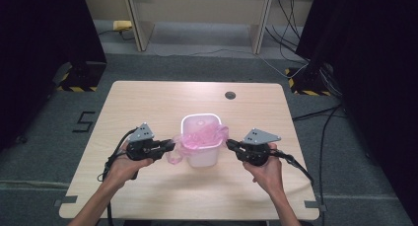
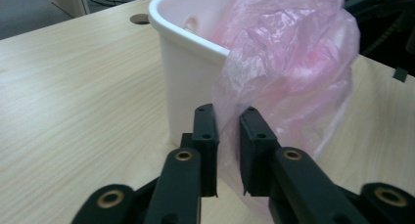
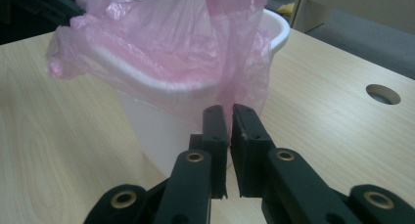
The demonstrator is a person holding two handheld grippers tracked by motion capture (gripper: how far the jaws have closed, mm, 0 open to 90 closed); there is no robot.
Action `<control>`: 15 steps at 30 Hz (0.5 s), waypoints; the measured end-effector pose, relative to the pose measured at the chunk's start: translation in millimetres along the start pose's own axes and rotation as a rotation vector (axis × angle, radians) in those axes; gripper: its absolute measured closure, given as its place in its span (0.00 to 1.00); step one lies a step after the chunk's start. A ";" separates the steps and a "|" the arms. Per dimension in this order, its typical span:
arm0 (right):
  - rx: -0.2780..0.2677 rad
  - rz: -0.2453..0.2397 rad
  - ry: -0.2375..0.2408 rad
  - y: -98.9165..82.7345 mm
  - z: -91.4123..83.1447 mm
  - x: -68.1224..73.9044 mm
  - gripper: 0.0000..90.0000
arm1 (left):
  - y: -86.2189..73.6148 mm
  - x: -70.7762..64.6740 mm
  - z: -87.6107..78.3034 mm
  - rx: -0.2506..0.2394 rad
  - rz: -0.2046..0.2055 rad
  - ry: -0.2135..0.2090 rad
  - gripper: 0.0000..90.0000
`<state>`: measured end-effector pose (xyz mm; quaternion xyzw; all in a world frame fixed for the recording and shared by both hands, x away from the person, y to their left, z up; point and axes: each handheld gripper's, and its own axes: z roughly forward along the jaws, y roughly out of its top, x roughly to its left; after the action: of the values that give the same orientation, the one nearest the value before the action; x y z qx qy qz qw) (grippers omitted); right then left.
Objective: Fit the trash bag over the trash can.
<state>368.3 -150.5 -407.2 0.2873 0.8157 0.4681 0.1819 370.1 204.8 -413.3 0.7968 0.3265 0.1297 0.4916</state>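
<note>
A white plastic bin (image 1: pixel 203 158) stands upright in the middle of the wooden table (image 1: pixel 148 102). A thin pink bag (image 1: pixel 198 136) sits crumpled in it and spills over its near rim on both sides. My left gripper (image 1: pixel 171 146) reaches the bin's left side. In the left gripper view its jaws (image 2: pixel 227 114) stand close together with a fold of the bag (image 2: pixel 288 62) pinched between them, beside the bin wall (image 2: pixel 188 72). My right gripper (image 1: pixel 230 144) is at the bin's right side, its jaws (image 3: pixel 229 111) nearly touching and shut on a strip of the bag (image 3: pixel 161 33) hanging over the rim (image 3: pixel 151 121).
A round cable hole (image 1: pixel 230 94) lies in the table behind the bin. Bare tabletop surrounds the bin. Beyond the table are grey floor, trailing cables (image 1: pixel 315 122), black curtains and yellow-striped stand bases (image 1: pixel 79 83).
</note>
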 end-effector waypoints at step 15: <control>-0.045 0.045 -0.016 -0.6 -4.4 2.4 0.71 | 6.8 8.1 2.6 -0.045 0.010 0.048 0.68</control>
<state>363.7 -152.1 -405.6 0.3053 0.7966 0.4881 0.1842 380.3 206.2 -409.6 0.7839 0.3314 0.1583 0.5006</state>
